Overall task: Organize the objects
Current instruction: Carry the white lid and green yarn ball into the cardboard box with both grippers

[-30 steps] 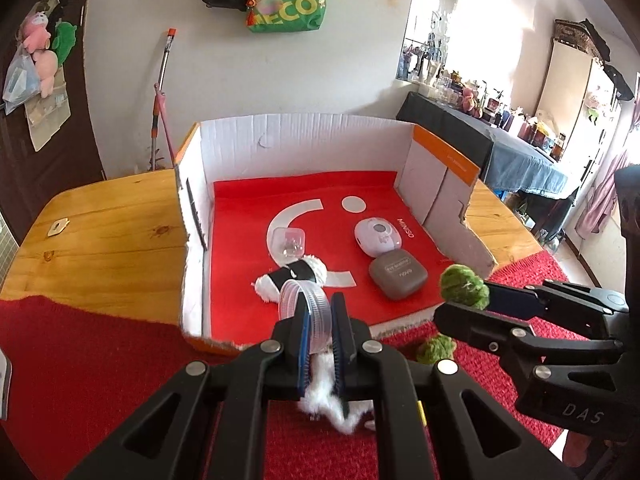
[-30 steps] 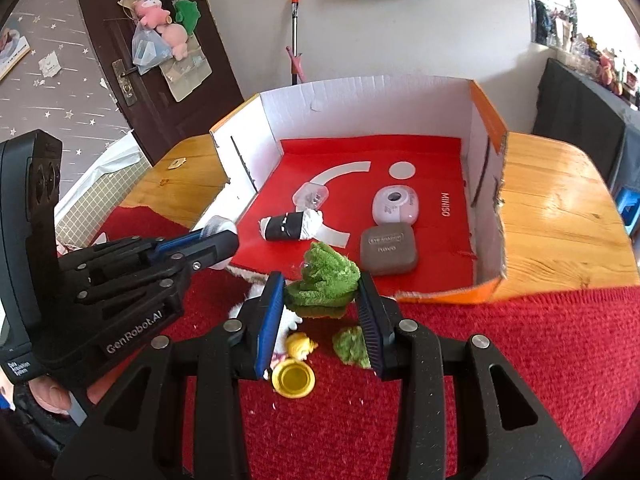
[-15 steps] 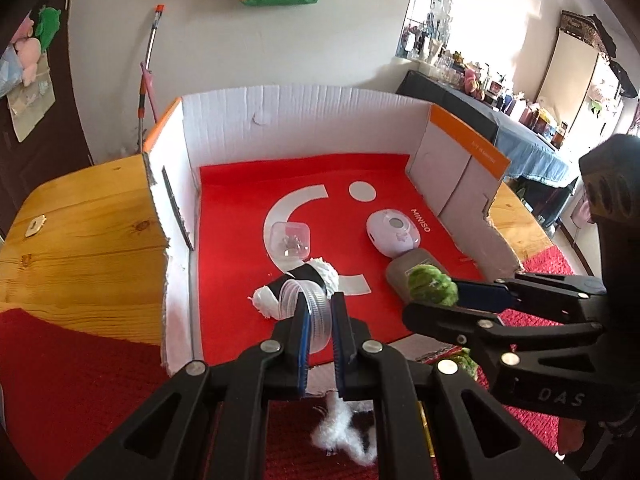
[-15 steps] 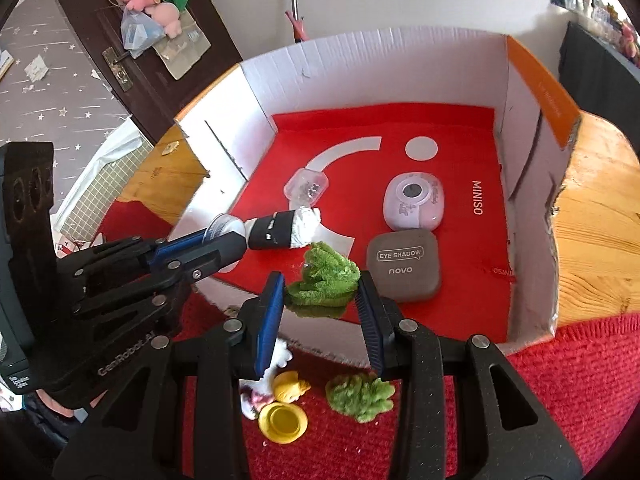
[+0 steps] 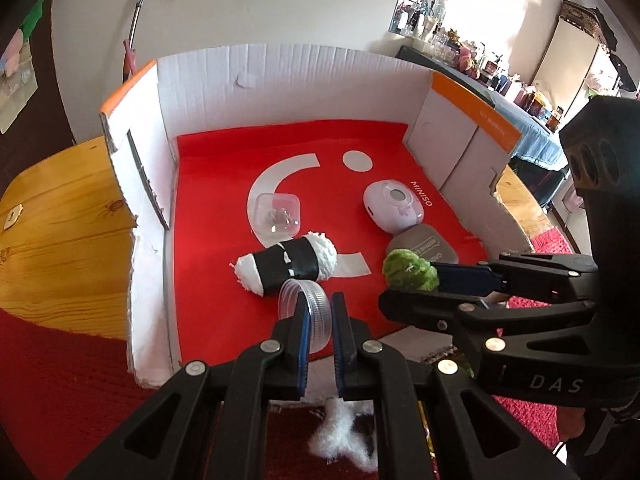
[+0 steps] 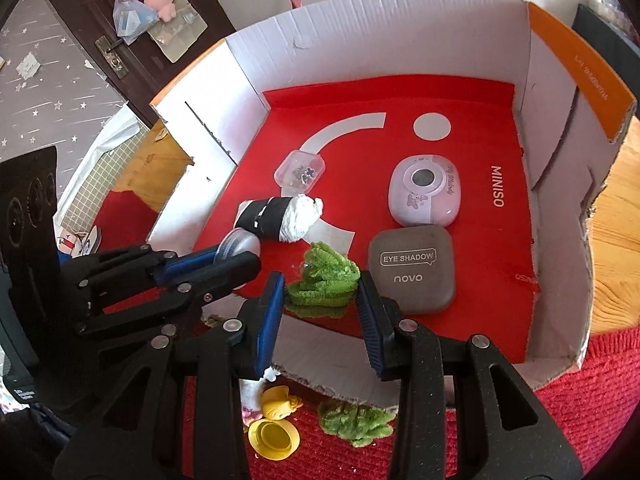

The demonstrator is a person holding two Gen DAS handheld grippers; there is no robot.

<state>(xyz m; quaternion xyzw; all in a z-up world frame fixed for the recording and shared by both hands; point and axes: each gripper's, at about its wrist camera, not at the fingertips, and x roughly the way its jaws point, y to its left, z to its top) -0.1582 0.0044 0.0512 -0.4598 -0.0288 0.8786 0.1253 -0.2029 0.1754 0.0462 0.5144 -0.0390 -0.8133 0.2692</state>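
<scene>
Left gripper [image 5: 318, 316] clamped on clear lid [image 5: 306, 308]; right gripper [image 6: 322, 300] clamped on green plush [image 6: 324, 276]; both held over red floor of cardboard box [image 6: 400, 40], near its front edge.

The left gripper [image 5: 318, 320] is held clamped narrowly, while the right gripper [image 6: 322, 292], just beside it, is closed wider.

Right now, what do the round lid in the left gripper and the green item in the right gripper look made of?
The round lid looks like clear, glossy plastic: the box floor shows through it and its rim is ribbed. The green item looks like soft fuzzy plush or chenille, matte, with looped pile; the exact fibre is unclear.
</scene>
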